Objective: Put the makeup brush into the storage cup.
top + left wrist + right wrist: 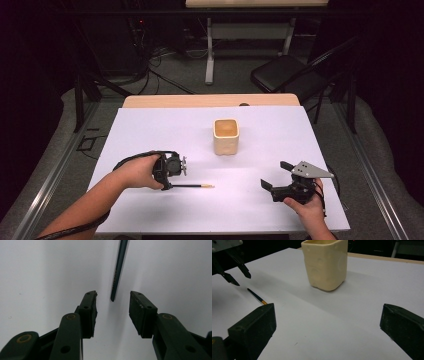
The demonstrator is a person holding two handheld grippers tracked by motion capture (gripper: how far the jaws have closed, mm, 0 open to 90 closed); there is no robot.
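A dark pencil (192, 186) with a yellowish tip lies flat on the white table (150, 130), in front of a cream square cup (226, 136). My left gripper (169, 184) points down over the pencil's left end. In the left gripper view its jaws (113, 296) stand open, with the pencil's end (117, 272) on the table just ahead of the gap and touching neither pad. My right gripper (276, 175) hovers at the front right, wide open and holding nothing. In the right gripper view the cup (325, 263) stands ahead, with the pencil (257, 297) and the left gripper (239, 278) at the left.
The table's wooden far edge (210, 100) shows behind the white sheet. A black folding chair (295, 75) and a second table's legs (210, 50) stand beyond on the floor. Metal rails (60, 165) run along both sides.
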